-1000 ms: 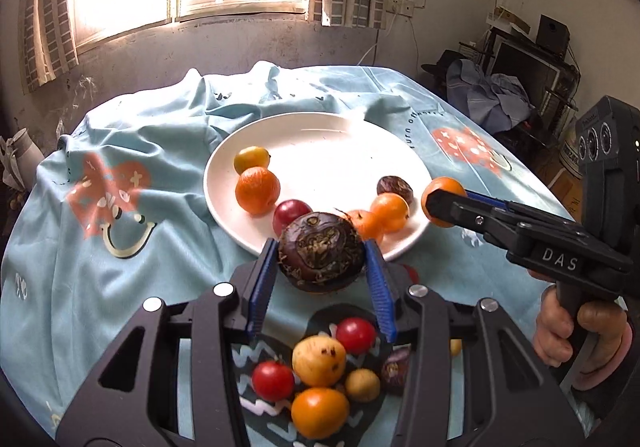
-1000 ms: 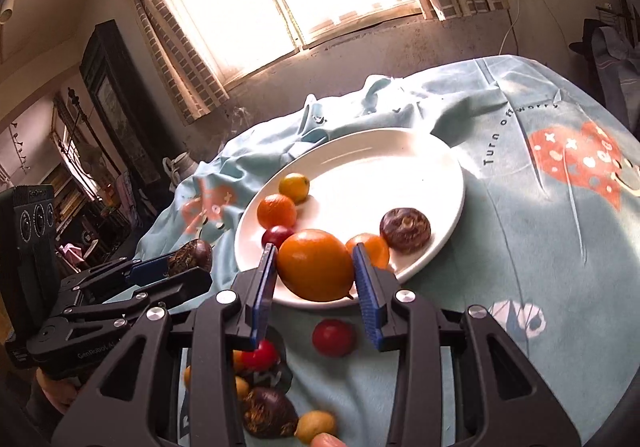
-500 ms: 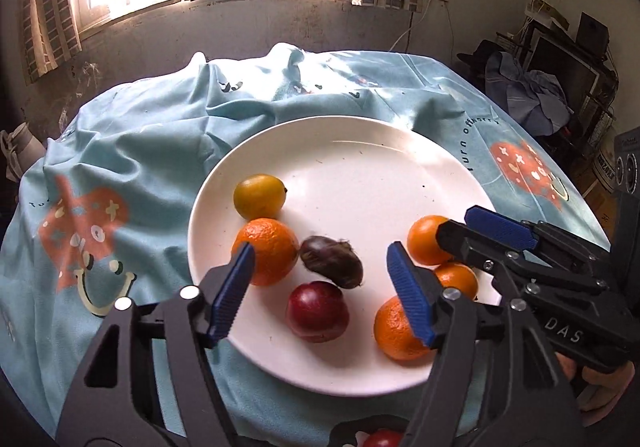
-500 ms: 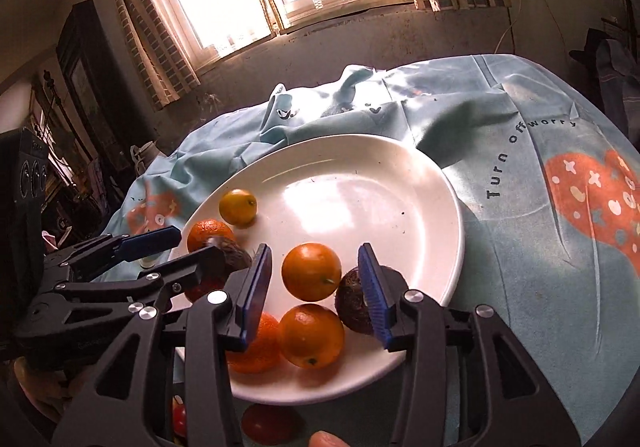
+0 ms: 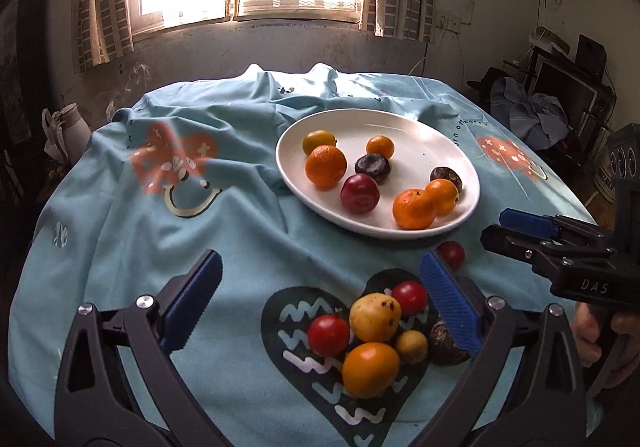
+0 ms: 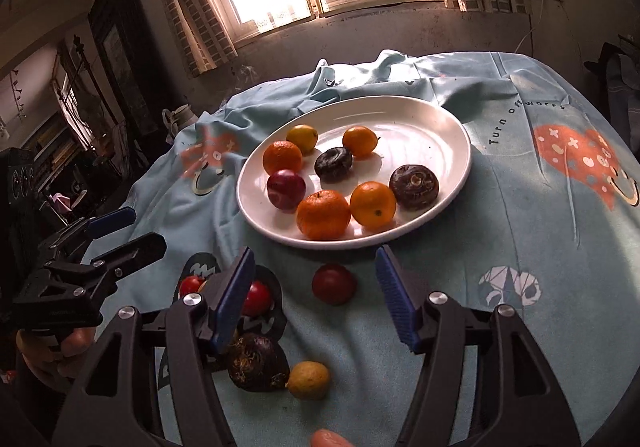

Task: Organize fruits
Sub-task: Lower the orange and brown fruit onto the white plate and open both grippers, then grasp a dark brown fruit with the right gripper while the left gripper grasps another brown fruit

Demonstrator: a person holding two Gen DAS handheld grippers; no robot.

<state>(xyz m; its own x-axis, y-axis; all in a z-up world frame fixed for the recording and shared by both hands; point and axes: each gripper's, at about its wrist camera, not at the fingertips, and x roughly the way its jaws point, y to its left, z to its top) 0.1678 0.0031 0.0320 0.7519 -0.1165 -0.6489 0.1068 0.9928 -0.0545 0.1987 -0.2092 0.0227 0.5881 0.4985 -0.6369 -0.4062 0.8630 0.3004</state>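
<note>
Fruits: eight on plate (image 5: pixel 472 183), mid-table. Loose pile (image 5: pixel 372 331) left on cloth near us, plus lone red fruit (image 6: pixel 334 283) just before plate. Our left gripper (image 5: pixel 320 303) and right gripper (image 6: pixel 316 295) both spread, empty. We judge task over halfway.

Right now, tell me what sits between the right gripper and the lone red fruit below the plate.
Nothing visible. The right gripper is open, and the lone red fruit lies on the tablecloth between its blue pads, short of the plate. The dark fruit and small yellow one lie nearer the camera, off that line.
</note>
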